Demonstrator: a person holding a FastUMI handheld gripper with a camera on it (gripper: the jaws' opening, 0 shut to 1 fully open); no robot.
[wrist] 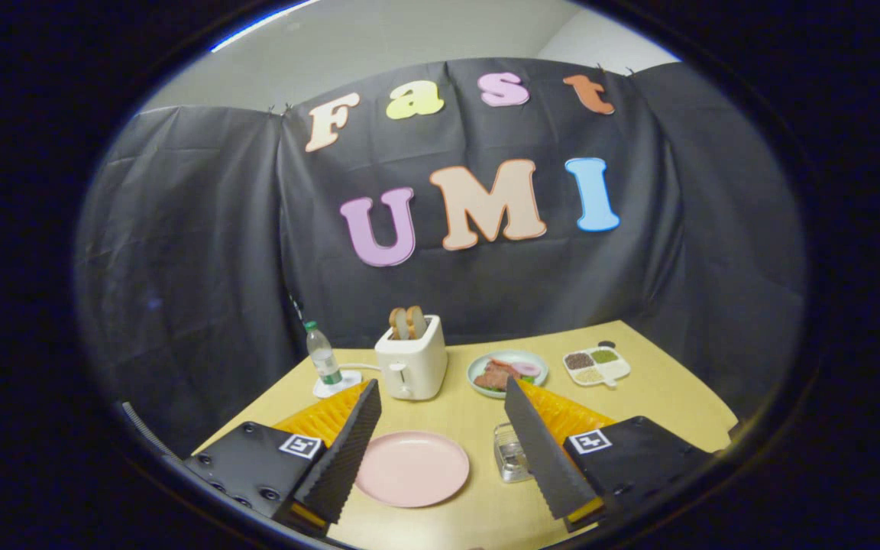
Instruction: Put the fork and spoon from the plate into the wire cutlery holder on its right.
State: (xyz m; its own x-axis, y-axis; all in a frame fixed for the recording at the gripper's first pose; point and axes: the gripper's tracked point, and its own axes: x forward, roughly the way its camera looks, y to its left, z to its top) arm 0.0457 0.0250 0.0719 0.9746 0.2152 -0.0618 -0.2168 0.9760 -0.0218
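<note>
One round pink plate (412,467) lies between the wide-open, empty tongs (444,397); one wire cutlery holder (511,452) touches the right finger.

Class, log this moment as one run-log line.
tongs: open, empty | pink plate: bare, between fingers | wire cutlery holder: right of plate

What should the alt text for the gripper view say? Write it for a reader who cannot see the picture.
The gripper hovers open and empty above a tan table, a bare pink plate between its fingers and a wire cutlery holder beside the right one. Beyond stand a white toaster holding bread, a water bottle, a plate of food and a divided dish.
</note>
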